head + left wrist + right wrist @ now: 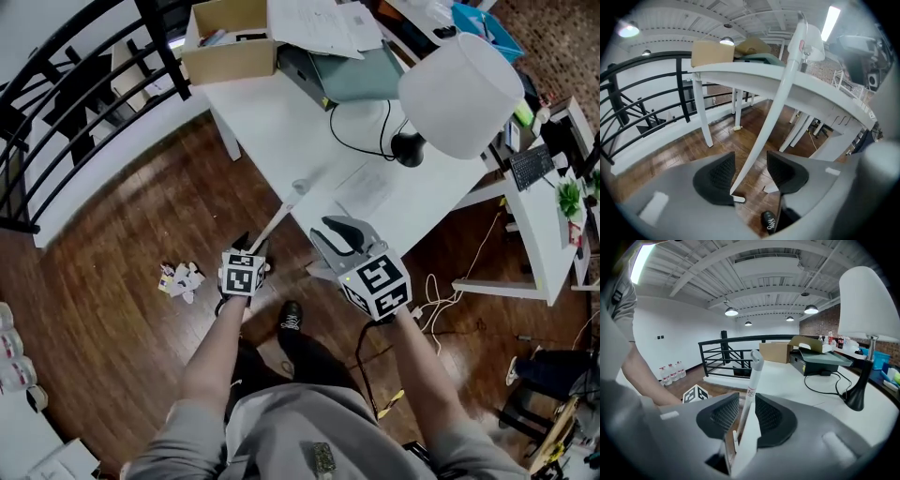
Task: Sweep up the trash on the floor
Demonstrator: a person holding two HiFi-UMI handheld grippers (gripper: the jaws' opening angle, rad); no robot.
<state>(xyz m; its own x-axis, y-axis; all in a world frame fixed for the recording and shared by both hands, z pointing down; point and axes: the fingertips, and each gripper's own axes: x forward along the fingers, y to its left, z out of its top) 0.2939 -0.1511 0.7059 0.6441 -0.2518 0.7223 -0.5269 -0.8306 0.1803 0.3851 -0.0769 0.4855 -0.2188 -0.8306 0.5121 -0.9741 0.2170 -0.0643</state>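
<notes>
I see a dark brown wooden plank floor (112, 309) with a mild gloss, crumpled white paper trash (181, 279), a long white plastic handle (751, 380) that looks smooth, a matt white table (272, 131), a brown cardboard box (230, 61) and a black metal railing (161, 47).

A white pole (773, 103) stands between the fingers (717, 176) of the left gripper (750, 161), with slack on both sides. Ahead of them the desk (740, 76) edge and its leg (702, 112) bar the way. Below and leftward the floor (684, 150) lies open as far as the railing (678, 93). A white handle (752, 380) fills the gap between the fingers (724, 416) of the right gripper (746, 399); beyond them stand a lamp (867, 305) and cable (825, 387).
</notes>
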